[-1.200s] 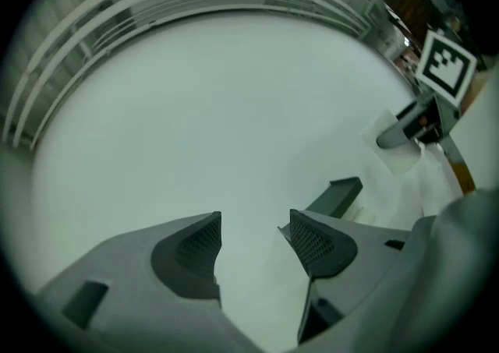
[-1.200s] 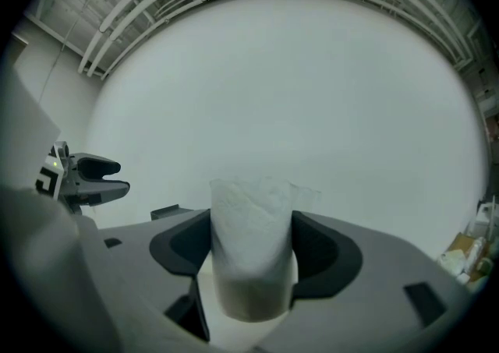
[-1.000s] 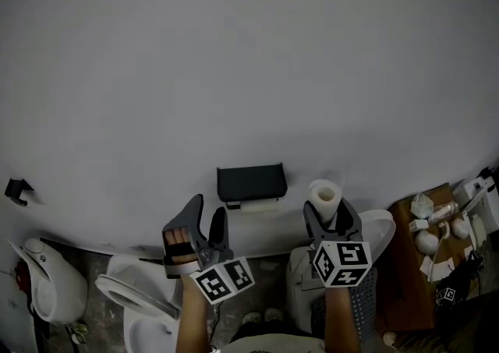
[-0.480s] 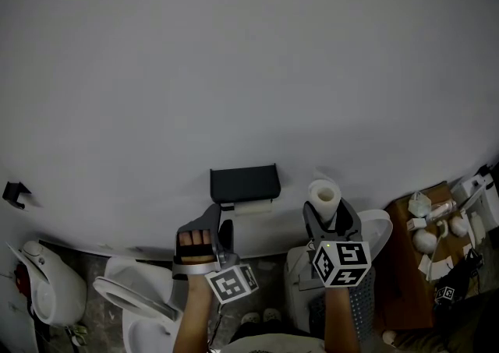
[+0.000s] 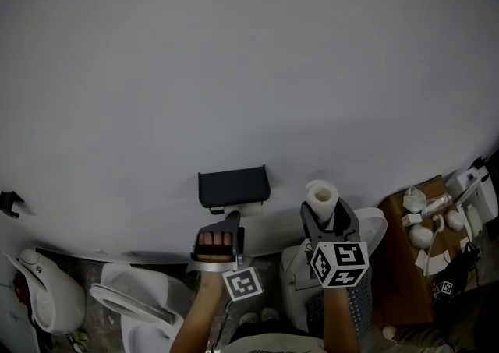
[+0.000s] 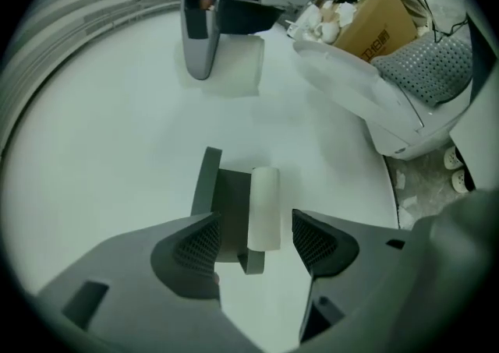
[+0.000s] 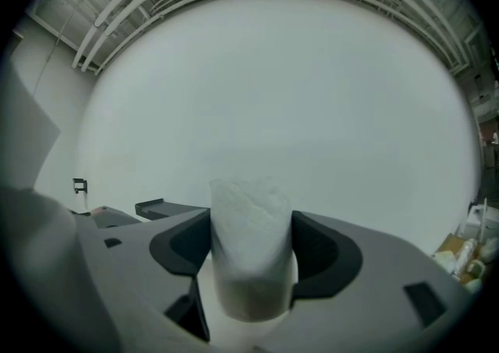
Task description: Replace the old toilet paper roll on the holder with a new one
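A black wall holder [image 5: 234,187] carries a thin, nearly spent white roll [image 5: 249,208] on the white wall. In the left gripper view that old roll [image 6: 263,207] lies beside the holder's dark plate [image 6: 222,203], just beyond my open left gripper [image 6: 253,246], whose jaws frame it without touching. That left gripper [image 5: 224,228] sits right below the holder. My right gripper [image 5: 323,217] is shut on a full new roll [image 5: 321,199], held upright to the holder's right. Up close, the new roll [image 7: 251,254] fills the space between the right gripper's [image 7: 251,246] pads.
A white toilet with a raised seat [image 5: 136,305] stands at lower left, another white fixture [image 5: 40,297] beside it. A second toilet [image 5: 376,228] is behind the right gripper. A cardboard box with small clutter [image 5: 425,238] sits at right. A small black hook [image 5: 8,203] is on the wall.
My left gripper moved right and up to just under the holder, turning so its jaws line up with the old roll. The right gripper and new roll stayed nearly still.
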